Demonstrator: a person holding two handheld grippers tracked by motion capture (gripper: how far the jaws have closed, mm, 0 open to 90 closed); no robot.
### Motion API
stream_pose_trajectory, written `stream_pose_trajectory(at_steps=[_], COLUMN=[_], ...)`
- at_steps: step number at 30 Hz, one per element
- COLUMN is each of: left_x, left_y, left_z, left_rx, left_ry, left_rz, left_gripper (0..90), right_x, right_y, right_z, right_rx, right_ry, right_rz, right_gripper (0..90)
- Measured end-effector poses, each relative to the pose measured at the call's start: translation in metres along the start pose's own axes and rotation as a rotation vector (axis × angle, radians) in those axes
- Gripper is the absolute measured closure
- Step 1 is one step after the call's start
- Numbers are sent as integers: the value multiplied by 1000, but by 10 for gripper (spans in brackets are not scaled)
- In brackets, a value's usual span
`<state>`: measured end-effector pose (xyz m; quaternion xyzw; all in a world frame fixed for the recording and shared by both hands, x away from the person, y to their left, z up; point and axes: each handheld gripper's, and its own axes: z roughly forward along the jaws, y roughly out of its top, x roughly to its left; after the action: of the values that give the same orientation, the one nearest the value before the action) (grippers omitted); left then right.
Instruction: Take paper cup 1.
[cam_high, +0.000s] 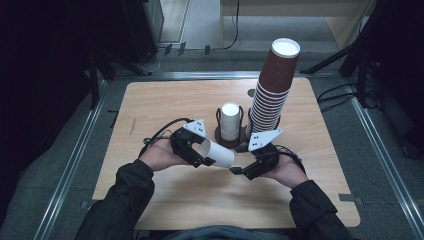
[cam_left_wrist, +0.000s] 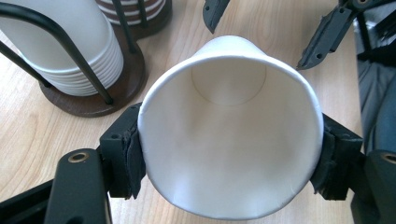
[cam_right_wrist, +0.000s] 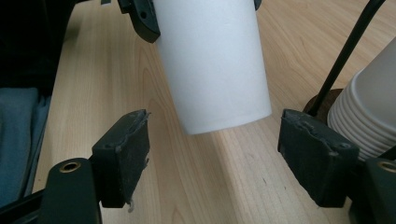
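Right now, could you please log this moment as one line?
left gripper: shut on white cup | right gripper: open, apart from cup base | cup held over table

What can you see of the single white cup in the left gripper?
The white cup looks like plain paper, tapered, with a rolled rim and empty inside. It lies roughly level above the table, base toward the right gripper, whose open jaws flank the base without touching. The left gripper clamps it near the rim, slightly squashing the mouth.
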<state>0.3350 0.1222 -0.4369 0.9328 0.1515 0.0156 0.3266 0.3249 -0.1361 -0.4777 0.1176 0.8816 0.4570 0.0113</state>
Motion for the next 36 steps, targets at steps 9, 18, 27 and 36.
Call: stream_pose_trajectory(at_steps=[9,18,27,36], left_x=[-7,-13,-16,-16], left_y=[6,10,12,10], left_z=[11,19,24,23], left_rx=[49,59,78,70], left_ry=[-12,-41,-54,-53], left_rz=[36,56,74,84], left_gripper=[260,256,253,205], right_x=[2,8,11,13], right_y=[1,2,3,4], right_z=[13,27,31,32], right_rx=[49,107,112,112], right_ry=[5,12,24,25], right_rz=[-20,-48,-73,-93], right_gripper=[251,252,320,325])
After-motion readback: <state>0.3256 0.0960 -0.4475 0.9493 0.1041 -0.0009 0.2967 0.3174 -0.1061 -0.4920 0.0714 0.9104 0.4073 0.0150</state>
